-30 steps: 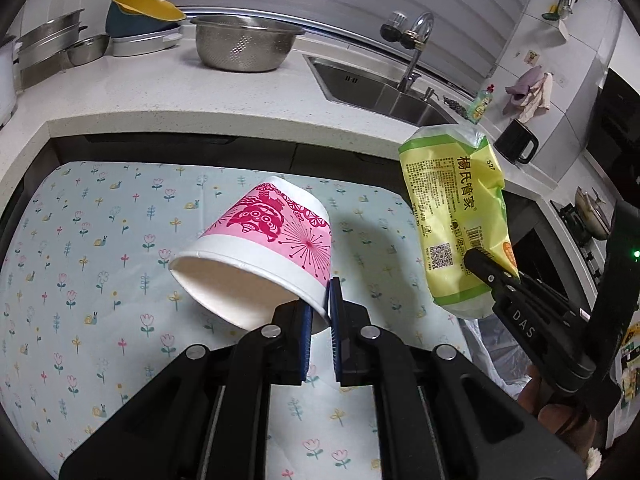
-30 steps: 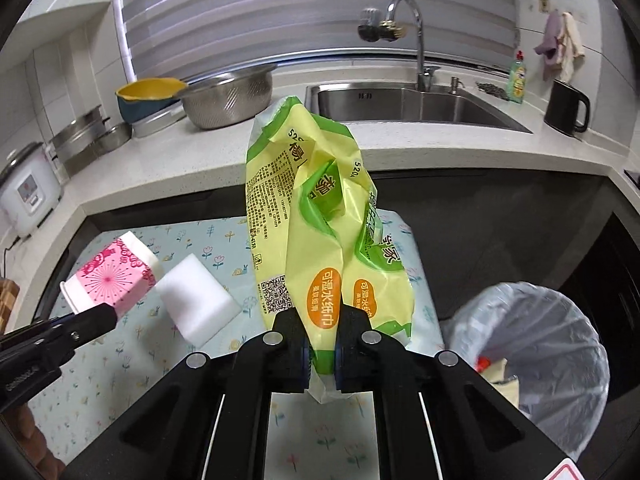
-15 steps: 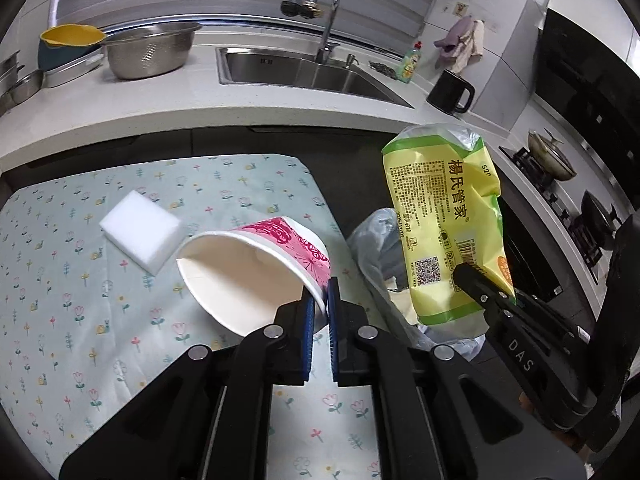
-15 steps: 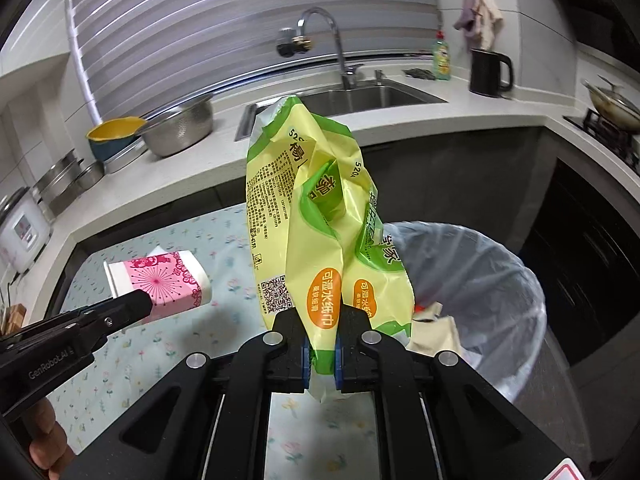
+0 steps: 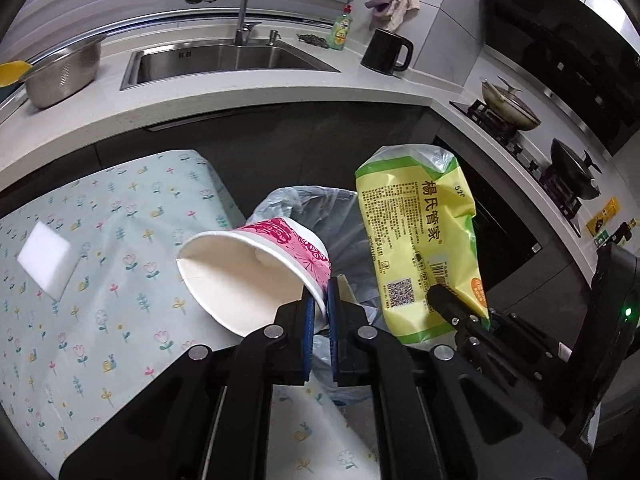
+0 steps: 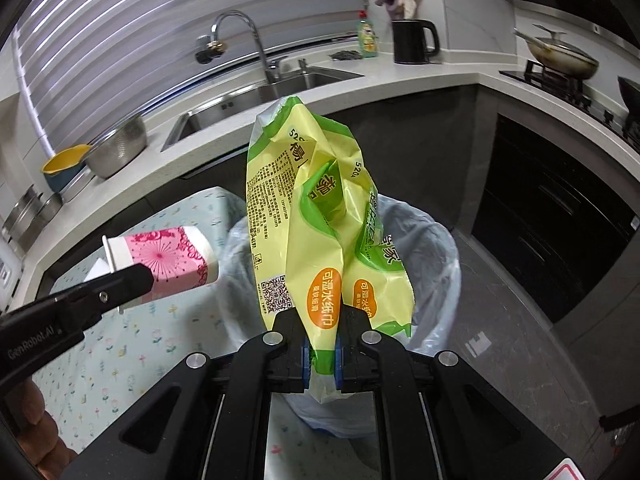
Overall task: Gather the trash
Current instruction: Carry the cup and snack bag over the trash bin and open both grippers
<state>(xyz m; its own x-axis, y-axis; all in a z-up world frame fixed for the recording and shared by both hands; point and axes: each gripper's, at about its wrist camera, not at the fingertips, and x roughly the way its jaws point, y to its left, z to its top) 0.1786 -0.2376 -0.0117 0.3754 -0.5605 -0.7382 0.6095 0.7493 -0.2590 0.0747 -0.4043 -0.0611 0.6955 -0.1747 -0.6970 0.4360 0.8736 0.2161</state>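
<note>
- The pink-and-white paper cup point(image 5: 256, 272) is pinched by its rim in the left hand-held gripper point(image 5: 320, 304), tipped on its side just short of the bin.
- The crumpled yellow-green plastic wrapper point(image 6: 320, 232) is clamped in the right hand-held gripper point(image 6: 322, 344), directly above the white-lined trash bin point(image 6: 440, 248).
- Neither is dropped yet; release remains.
- A white foam block point(image 5: 44, 260) lies on the floral tabletop point(image 5: 100, 320), left of the left hand-held gripper.
- The bin mouth looks wide; the cup must clear its near rim.

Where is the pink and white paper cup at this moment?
The pink and white paper cup is held by its rim in the left gripper, tilted beside the lined trash bin, left of the yellow wrapper.
</note>
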